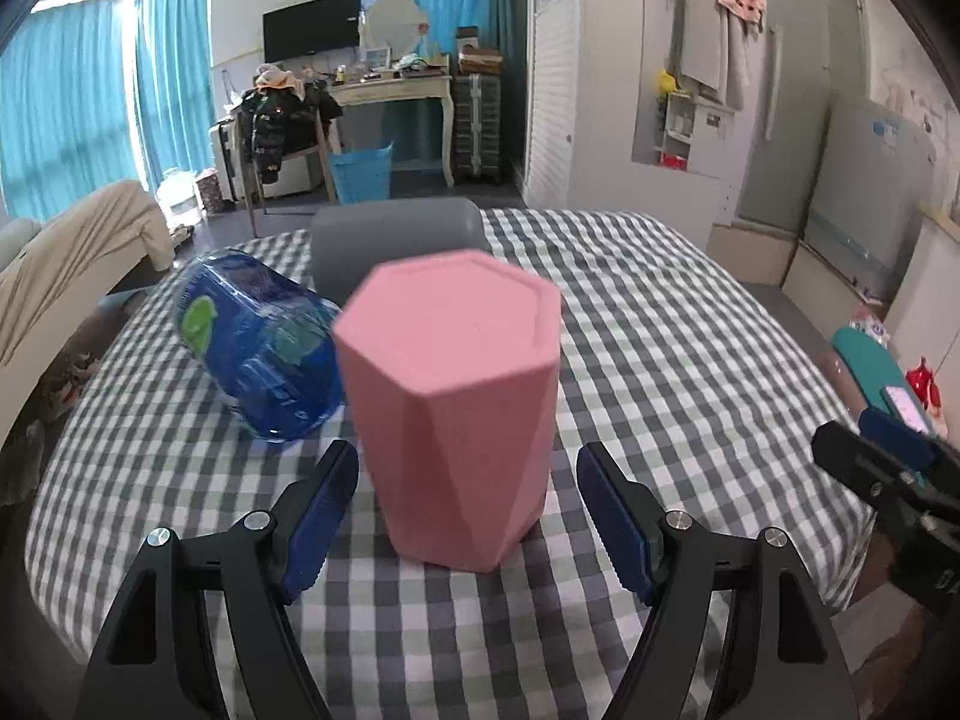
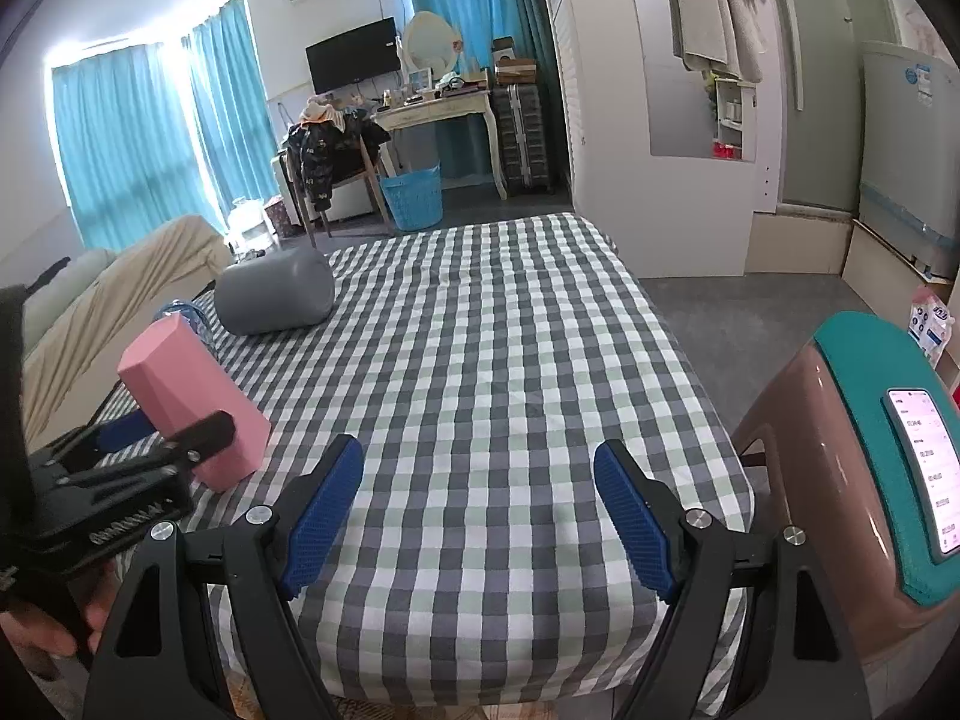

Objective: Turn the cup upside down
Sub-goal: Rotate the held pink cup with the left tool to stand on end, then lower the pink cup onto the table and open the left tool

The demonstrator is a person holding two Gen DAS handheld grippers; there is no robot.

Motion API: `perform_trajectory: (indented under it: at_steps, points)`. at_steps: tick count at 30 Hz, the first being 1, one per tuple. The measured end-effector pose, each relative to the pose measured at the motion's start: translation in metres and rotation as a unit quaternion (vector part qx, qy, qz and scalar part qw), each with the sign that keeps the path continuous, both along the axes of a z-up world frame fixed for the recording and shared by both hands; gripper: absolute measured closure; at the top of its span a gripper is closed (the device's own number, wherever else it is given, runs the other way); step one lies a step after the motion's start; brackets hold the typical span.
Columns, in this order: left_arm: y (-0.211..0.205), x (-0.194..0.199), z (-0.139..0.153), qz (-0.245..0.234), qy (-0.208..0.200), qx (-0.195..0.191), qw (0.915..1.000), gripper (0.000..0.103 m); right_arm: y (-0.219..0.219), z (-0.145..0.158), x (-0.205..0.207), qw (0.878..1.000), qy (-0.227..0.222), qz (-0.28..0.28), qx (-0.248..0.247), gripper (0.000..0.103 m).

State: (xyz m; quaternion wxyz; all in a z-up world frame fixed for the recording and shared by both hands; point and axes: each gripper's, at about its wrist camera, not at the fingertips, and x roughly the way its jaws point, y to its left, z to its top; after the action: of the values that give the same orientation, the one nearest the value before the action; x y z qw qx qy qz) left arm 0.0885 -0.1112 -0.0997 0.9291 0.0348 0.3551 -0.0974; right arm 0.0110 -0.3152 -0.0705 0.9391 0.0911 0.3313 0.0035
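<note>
A pink faceted cup stands on a checked worktop near its near-left corner, its closed flat face up, so it appears to be upside down already; whether anything is inside cannot be seen. The left gripper has its jaws apart on either side of the cup, not touching it. The right gripper hovers over the near edge, jaws apart and empty. Just behind the cup lie a blue plastic-wrapped pack and a grey cylinder on its side.

Risks, as a guess: the cloth is soft, so a nudge from either jaw could tip the cup against the pack or over the near edge.
</note>
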Motion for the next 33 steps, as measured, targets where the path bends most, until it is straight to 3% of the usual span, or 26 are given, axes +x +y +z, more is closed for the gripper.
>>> perform_trajectory:
  at_steps: [7,14,17,23,33]
  points:
    - [-0.004,0.009,-0.008,-0.008,0.017,-0.022,0.9996,0.029,0.000,-0.004,0.003,1.000,0.004,-0.001,0.000,0.024]
    - [-0.008,0.008,-0.008,-0.014,0.008,-0.015,0.9998,0.027,0.003,-0.001,0.003,1.000,0.004,0.000,-0.006,0.024]
    - [-0.007,0.004,-0.005,-0.004,-0.007,0.004,1.0000,0.021,0.005,0.003,0.002,1.000,0.001,-0.002,-0.011,0.024]
    - [-0.006,-0.006,0.018,-0.018,-0.044,-0.002,0.9989,0.019,0.011,0.015,-0.005,1.000,-0.010,-0.002,-0.024,0.024]
    - [0.011,-0.037,0.087,-0.024,-0.153,-0.026,0.9876,0.013,0.026,0.047,-0.029,0.997,-0.061,-0.001,-0.046,0.024]
